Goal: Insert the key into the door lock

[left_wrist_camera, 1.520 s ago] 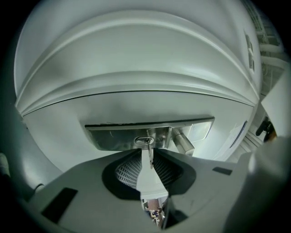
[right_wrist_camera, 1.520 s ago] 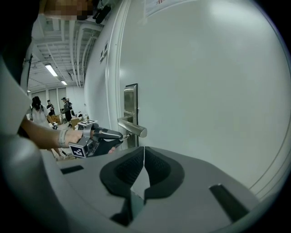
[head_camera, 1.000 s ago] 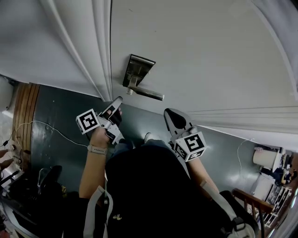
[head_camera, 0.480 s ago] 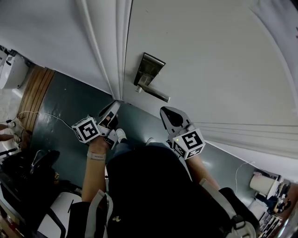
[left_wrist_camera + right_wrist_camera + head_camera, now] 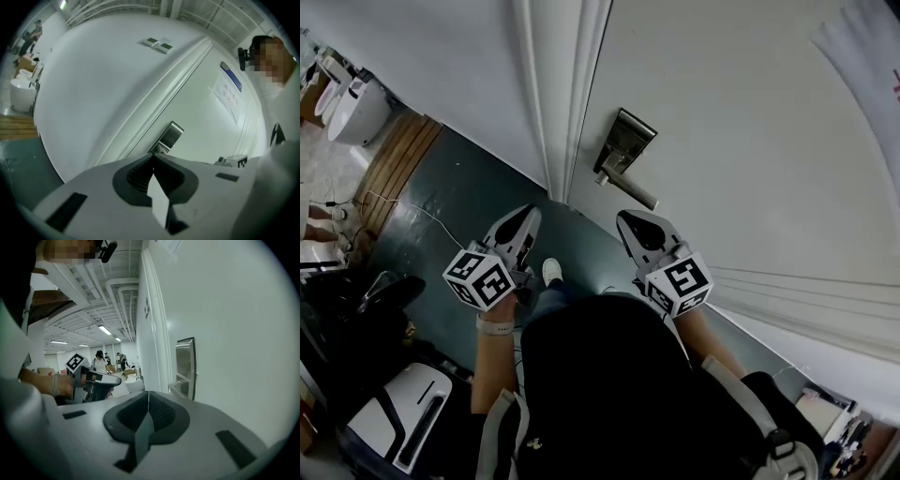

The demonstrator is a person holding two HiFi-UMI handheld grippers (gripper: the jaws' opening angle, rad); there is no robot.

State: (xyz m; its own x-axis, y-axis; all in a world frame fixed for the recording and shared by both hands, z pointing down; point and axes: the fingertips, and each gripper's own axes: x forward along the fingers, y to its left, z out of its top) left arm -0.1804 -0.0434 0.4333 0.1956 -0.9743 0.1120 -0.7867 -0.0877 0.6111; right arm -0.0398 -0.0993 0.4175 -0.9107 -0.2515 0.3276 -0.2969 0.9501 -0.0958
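Left tongs (image 5: 528, 212) (image 5: 152, 159): jaws pressed together along a single seam, nothing seen between them. The person's left hand (image 5: 506, 303) holds them out with the tips toward the foot of the door frame.
Right tongs (image 5: 625, 220) (image 5: 148, 393): jaws also closed tip to tip and holding nothing visible. They sit beside the left tongs but apart from them, tips toward the door.
Marker cubes: one black-and-white cube (image 5: 480, 278) at the rear of the left tongs, another (image 5: 678, 281) at the rear of the right.
Lock: rectangular brushed-metal door lock plate (image 5: 625, 142) (image 5: 171, 135) (image 5: 185, 363) on the door ahead of both tongs, nearer the right tongs; neither touches it.
Handle: straight metal lever handle (image 5: 630, 190) juts from the plate's lower part, just ahead of the right tongs' tips.
Door: plain white painted door (image 5: 750, 122) set in a white moulded frame (image 5: 562, 84) that runs ahead of the left tongs. A printed paper notice (image 5: 227, 89) is stuck on the door well beyond the lock.
Wall: smooth white wall (image 5: 441, 56) to the left of the left tongs, with two small switch plates (image 5: 158, 45) high on it.
Floor: dark grey-green floor (image 5: 459, 216) beneath both tongs. A strip of brown wooden boards (image 5: 403, 164) and a thin white cable (image 5: 412, 208) lie off to the left.
Room: the right gripper view shows a long hall behind the left tongs, with a white ceiling carrying ducts and strip lights (image 5: 101, 329) and people standing far off (image 5: 100, 361).
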